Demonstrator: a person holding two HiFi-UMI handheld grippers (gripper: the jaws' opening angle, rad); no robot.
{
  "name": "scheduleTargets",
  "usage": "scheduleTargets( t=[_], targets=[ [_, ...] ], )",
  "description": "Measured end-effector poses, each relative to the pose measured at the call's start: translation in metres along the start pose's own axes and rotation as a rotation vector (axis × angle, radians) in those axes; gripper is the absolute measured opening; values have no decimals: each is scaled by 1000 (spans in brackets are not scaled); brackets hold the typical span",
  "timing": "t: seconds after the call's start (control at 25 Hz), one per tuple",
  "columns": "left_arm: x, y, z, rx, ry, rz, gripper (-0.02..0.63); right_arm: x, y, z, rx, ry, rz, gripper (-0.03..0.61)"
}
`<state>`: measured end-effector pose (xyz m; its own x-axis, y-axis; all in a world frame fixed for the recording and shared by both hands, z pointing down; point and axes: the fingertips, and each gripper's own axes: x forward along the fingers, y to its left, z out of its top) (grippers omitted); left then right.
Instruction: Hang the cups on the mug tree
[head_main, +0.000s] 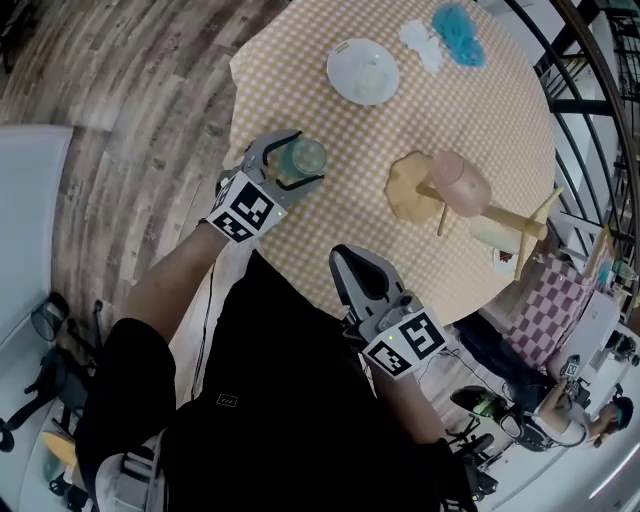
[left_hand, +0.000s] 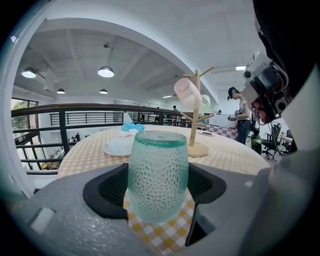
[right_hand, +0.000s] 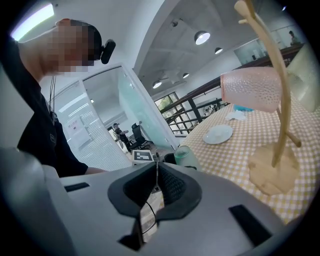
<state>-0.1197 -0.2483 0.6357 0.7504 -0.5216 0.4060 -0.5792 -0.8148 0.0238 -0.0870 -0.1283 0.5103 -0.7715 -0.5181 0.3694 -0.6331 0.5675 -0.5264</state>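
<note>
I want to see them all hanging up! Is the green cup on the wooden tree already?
No, the green cup stands on the table between the left tongs; only the pink cup hangs on the mug tree.

Right gripper jaws pressed together, nothing between them. Green cup just past the jaws at the table's left edge. Mug tree stands at the right, with a pink cup hanging mouth-left on a branch. White plate lies toward the far edge. Person's black sleeve on the left.
</note>
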Motion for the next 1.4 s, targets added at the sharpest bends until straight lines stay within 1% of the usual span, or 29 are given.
scheduleTargets(
  t=[0.28, 0.56, 0.72, 0.84, 1.08, 1.24, 1.4],
  targets=[
    [-26, -31, 45, 13, -48, 27, 357, -34, 16, -4, -14, -51, 22, 21],
    [-59, -83, 93, 78, -66, 52, 357, -89, 35, -6, -33, -135, 10, 21],
    [-75, -122, 119, 114, -67, 36, 357, -127, 43, -13, -11, -196, -7, 21],
    [-84, -150, 131, 118, -52, 21, 357, -152, 47, -26, 5, -228, -21, 21],
    [-97, -200, 147, 79, -41, -36, 357, -193, 55, -40, 45, -297, -70, 21],
    [-108, -230, 154, 39, -49, -103, 357, -210, 62, -37, 34, -347, -113, 20],
    [-105, -242, 158, 44, -51, -178, 357, -213, 62, -32, 63, -406, -180, 21]
  ],
)
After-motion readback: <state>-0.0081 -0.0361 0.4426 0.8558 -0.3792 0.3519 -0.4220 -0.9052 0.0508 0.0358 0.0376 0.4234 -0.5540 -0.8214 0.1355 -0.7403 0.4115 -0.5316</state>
